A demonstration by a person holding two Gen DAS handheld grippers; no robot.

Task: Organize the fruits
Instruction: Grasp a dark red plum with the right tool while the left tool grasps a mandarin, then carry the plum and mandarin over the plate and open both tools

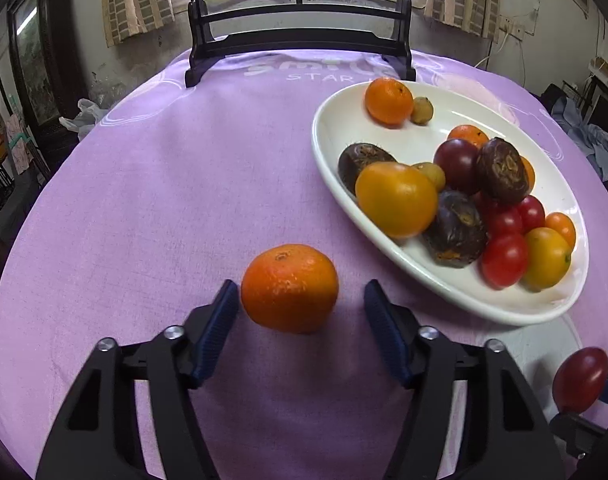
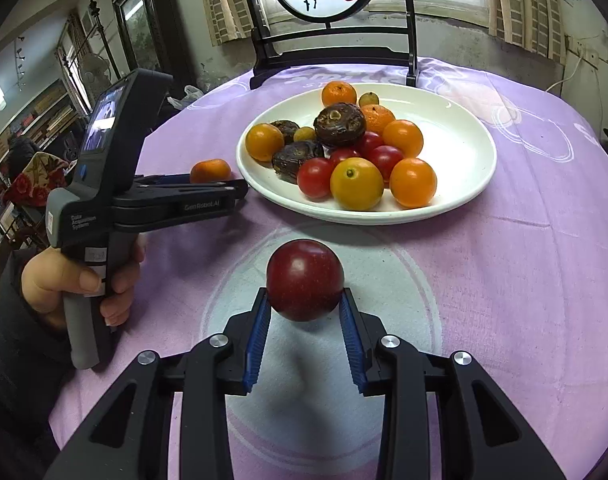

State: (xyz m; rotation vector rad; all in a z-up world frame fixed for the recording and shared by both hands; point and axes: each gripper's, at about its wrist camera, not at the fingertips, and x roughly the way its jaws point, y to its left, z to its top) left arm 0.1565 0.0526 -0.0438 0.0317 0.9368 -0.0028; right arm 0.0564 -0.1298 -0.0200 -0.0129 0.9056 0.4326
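Observation:
A mandarin point(image 1: 290, 287) lies on the purple tablecloth between the fingers of my left gripper point(image 1: 301, 312), which is open; the left pad is close to it, the right pad stands apart. It also shows in the right wrist view point(image 2: 210, 171) beside the left gripper point(image 2: 208, 184). My right gripper point(image 2: 305, 300) is shut on a dark red plum point(image 2: 305, 280), held just above the cloth; the plum shows at the left wrist view's right edge point(image 1: 580, 380). A white oval plate point(image 1: 344, 120) point(image 2: 464, 152) holds several mandarins, tomatoes and dark brown fruits.
A dark wooden stand point(image 2: 332, 56) with a round painted panel stands at the table's far edge behind the plate. The purple tablecloth point(image 1: 164, 184) covers the round table. Room clutter and shelves lie beyond the left edge.

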